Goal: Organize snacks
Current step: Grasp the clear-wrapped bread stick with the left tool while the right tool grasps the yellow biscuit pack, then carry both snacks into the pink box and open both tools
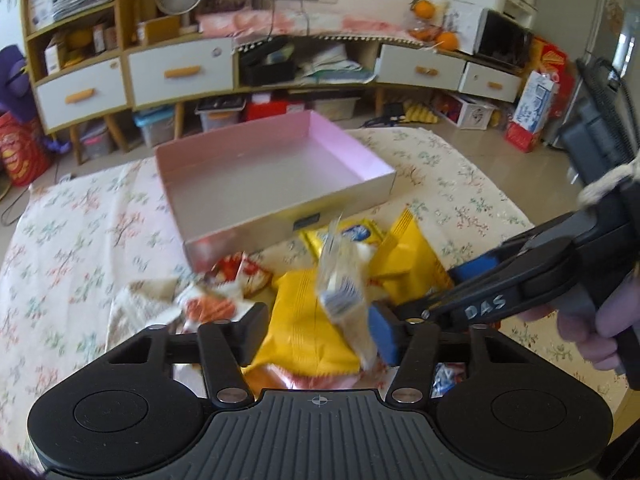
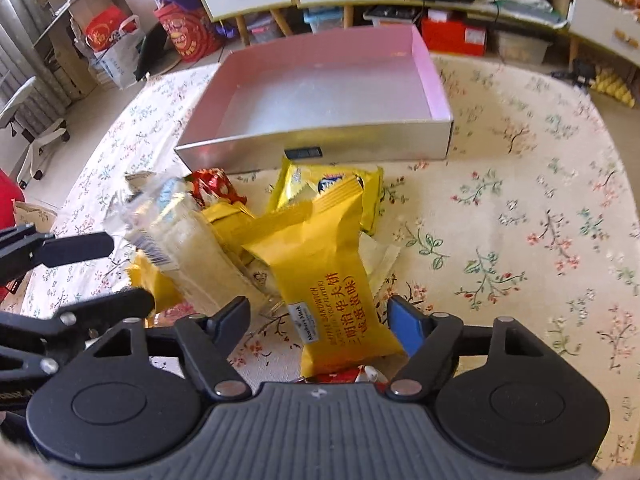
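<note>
A heap of snack packets lies on the floral tablecloth (image 1: 100, 220) in front of an empty pink box (image 1: 280, 226) (image 2: 360, 140). My left gripper (image 1: 318, 326) (image 2: 130, 272) is open around a clear packet with a barcode (image 1: 340, 300) (image 2: 188, 256). That packet stands tilted against the blue pad above a yellow packet (image 1: 300, 320); the black finger stays clear of it. My right gripper (image 2: 320, 322) (image 1: 436, 288) is open around a yellow waffle sandwich packet (image 2: 332, 280) (image 1: 408, 256), with a gap at its black finger. Red-and-white packets (image 1: 240, 276) (image 2: 212, 188) lie to the left.
Another yellow packet with a blue logo (image 1: 356, 234) (image 2: 328, 182) lies against the box's front wall. Behind the table stands a low cabinet with white drawers (image 1: 180, 72). Red bags (image 2: 188, 32) and storage bins sit on the floor. A chair base (image 2: 36, 140) is at far left.
</note>
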